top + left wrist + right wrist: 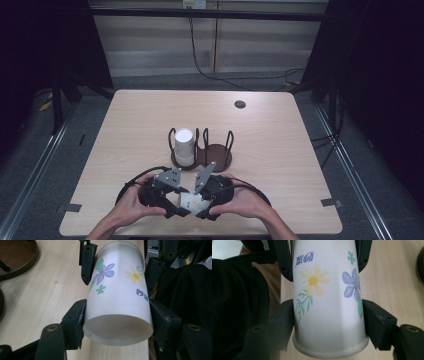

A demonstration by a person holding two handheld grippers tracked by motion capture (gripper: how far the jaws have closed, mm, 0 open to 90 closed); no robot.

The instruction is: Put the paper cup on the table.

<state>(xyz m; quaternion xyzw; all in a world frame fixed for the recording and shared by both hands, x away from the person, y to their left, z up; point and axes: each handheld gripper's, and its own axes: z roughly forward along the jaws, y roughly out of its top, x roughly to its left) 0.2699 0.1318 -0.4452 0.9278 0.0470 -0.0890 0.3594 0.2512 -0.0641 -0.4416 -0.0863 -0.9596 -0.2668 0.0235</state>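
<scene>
Left tool (167, 200): we see it clamped on the cup (192, 201), near the bench's (280, 150) front edge.
Cup print: purple flower, yellow daisy, green clover, blue characters we cannot read.
Right tool (202, 202): clamped on the cup's other end.
Rack (202, 152): behind, holding a second cup (184, 145).

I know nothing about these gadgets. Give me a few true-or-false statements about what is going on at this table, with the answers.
1. Both grippers clamp one flowered paper cup. True: left gripper, right gripper.
2. The dark holder has a white cup in its left slot. True.
3. The holder's right slot holds a cup too. False: it has none.
4. The flowered cup is printed with red stripes. False: flowers and blue lettering.
</scene>
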